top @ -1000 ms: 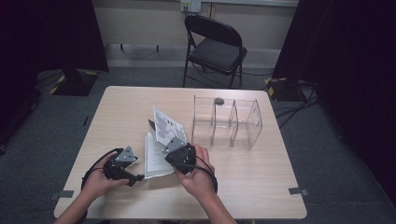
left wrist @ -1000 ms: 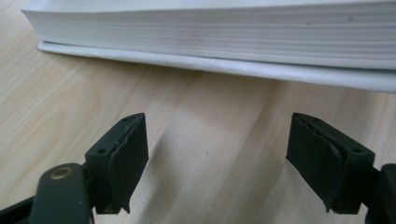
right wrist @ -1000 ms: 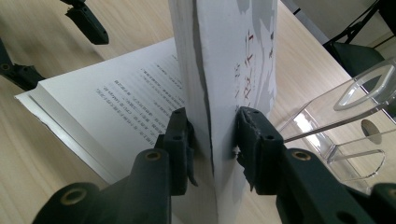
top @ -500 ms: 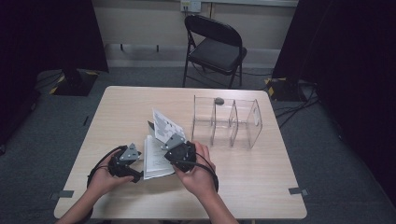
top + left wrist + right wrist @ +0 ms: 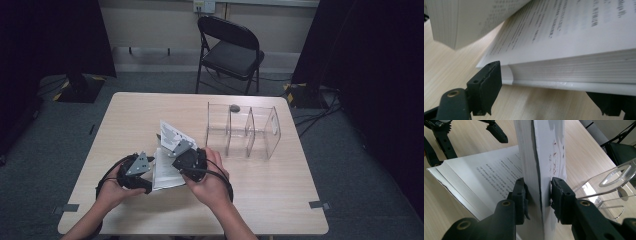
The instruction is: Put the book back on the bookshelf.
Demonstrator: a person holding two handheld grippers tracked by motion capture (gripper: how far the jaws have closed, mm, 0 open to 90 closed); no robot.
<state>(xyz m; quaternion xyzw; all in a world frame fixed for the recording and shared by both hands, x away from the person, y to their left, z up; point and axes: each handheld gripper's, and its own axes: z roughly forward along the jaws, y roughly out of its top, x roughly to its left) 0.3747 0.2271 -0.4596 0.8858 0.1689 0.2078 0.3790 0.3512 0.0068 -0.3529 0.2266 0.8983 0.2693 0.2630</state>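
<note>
High view: book [image 5: 165, 167] is lying open on the desk [image 5: 280, 200], near the front edge, between the two hands. Clear rack [image 5: 243, 131] is standing well apart to the right, with a small dark thing [image 5: 234, 107] just behind it.

Right hand-held gripper [image 5: 176, 150] is clamping the front cover plus a wad of pages and holding them upright off the block. Right gripper view confirms it: both pads [image 5: 522, 195] are pressing on the raised stack [image 5: 541, 165], cover side facing right. Judging by the pose, it's holding that half up so the text pages below stay exposed and the spine doesn't flop shut.

Left hand-held gripper [image 5: 142, 175] is sitting at the book's left edge, low to the desk. Left gripper view: jaws are standing apart, one at each side of the lying page block [image 5: 574, 67], with the back cover [image 5: 579, 86] resting on the wood. Left pad [image 5: 487, 85] is near the block's corner; can't tell if it's touching. Nothing is being gripped there.

My read: left is lining up at desk level to get a jaw at the page edges or under the cover, while right is keeping the book propped. Risk: pages slipping out of the right clamp, since the wad is thick and held only near its bottom edge.
</note>
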